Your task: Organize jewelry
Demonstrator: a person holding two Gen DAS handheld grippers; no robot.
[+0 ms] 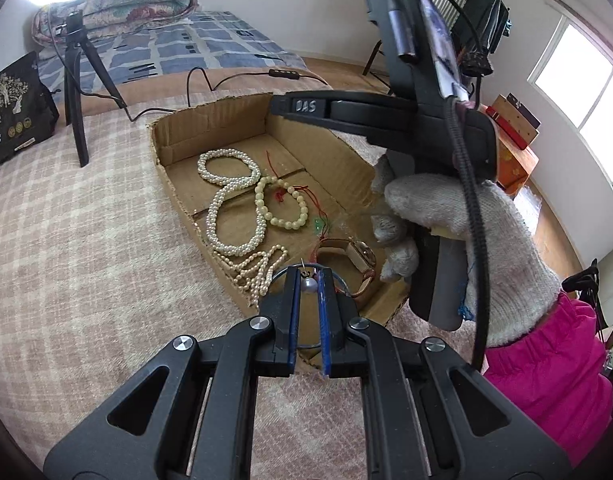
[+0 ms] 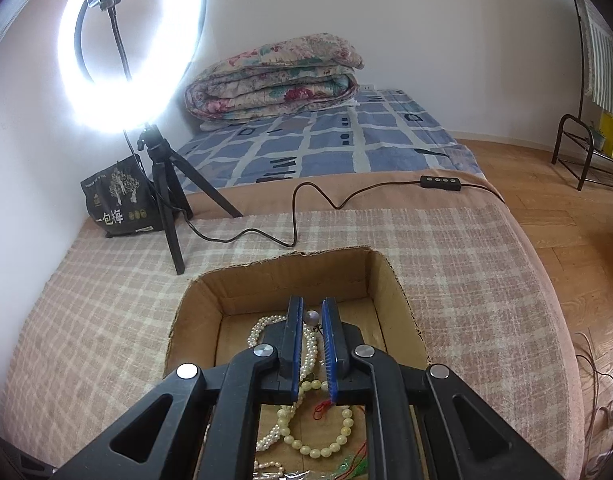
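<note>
A shallow cardboard box (image 1: 210, 136) on the bed holds a thick white pearl rope (image 1: 230, 200), a cream bead bracelet (image 1: 284, 204), a thin pearl strand (image 1: 258, 268) and a watch (image 1: 356, 258). My left gripper (image 1: 309, 276) is shut on a pearl earring (image 1: 309, 286) with a thin wire hoop, over the box's near end. My right gripper (image 2: 312, 308) is shut on a second pearl earring (image 2: 311, 317), held above the box (image 2: 298, 276). The pearl rope (image 2: 262, 326) and bead bracelet (image 2: 318, 450) lie below it. The right tool body and gloved hand (image 1: 446, 208) hang over the box's right side.
A ring light on a black tripod (image 2: 166, 208) stands on the checked blanket left of the box, its cable (image 2: 294, 216) trailing behind. A black snack bag (image 2: 118, 204) leans on the wall. A folded quilt (image 2: 274, 76) lies farther back. Wooden floor (image 2: 566, 216) is to the right.
</note>
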